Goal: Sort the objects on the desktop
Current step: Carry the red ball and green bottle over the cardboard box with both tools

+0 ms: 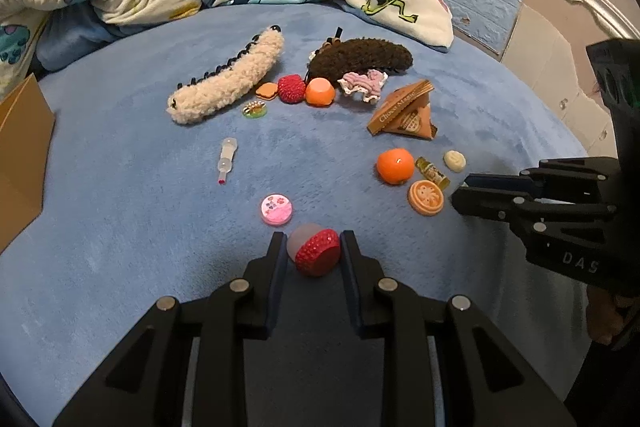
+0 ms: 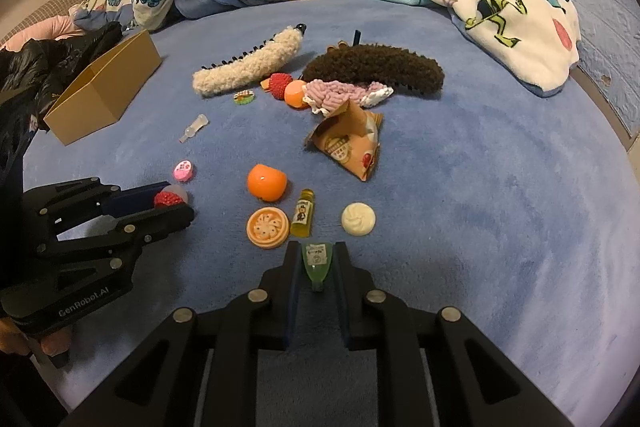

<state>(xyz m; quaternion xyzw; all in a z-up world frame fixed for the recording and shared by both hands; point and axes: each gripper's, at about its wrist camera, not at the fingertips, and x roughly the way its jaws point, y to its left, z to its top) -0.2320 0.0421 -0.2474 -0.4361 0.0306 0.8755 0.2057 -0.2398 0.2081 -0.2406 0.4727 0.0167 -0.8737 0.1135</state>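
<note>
the left gripper (image 1: pixel 313 235) clamps a red ball (image 1: pixel 316 251); the right gripper (image 2: pixel 318 246) pinches a green bottle (image 2: pixel 317 263).

snack packet (image 1: pixel 404 111): "choco magic" on its brown edge
right gripper (image 1: pixel 456 193): "das" on its body
left gripper (image 2: pixel 188 205): "genrobot.ai" on its body

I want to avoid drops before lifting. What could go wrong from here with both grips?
1. The left hand-held gripper pinches a round red ball; it may roll out.
2. The right hand-held gripper holds a tiny green bottle near its fingertips; it could slip.
</note>
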